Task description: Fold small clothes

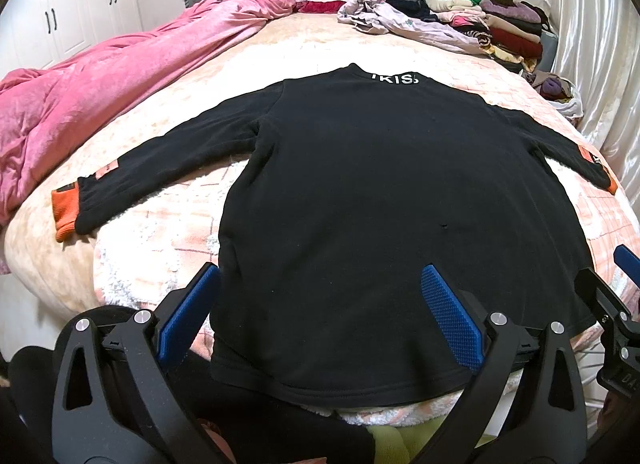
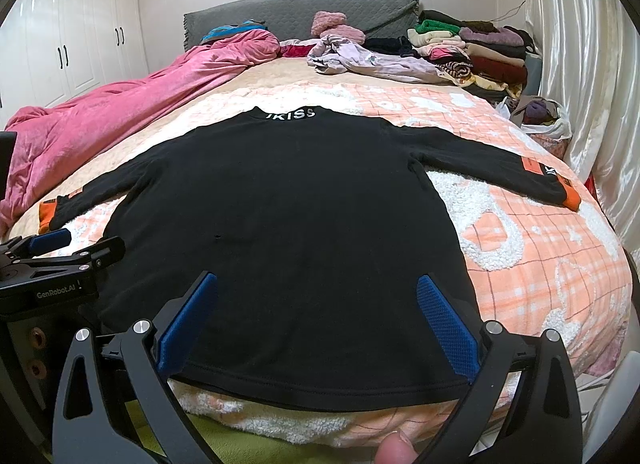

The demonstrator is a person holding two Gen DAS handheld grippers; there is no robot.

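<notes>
Flat on the bed lies a black top, collar far, lettered "KISS"; the left gripper, marked "GenRobot.AI", and right gripper gape wide, empty, near its hem.

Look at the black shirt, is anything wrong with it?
Maybe. The shirt lies flat and straight, sleeves out, but a tiny dark mark on its lower back might be a small hole. It's too small to be sure.

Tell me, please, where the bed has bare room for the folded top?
Free: the checked blanket right of the black top, below its right sleeve, and the beige sheet beyond the collar. Crowded: clothes pile and pink quilt.
</notes>
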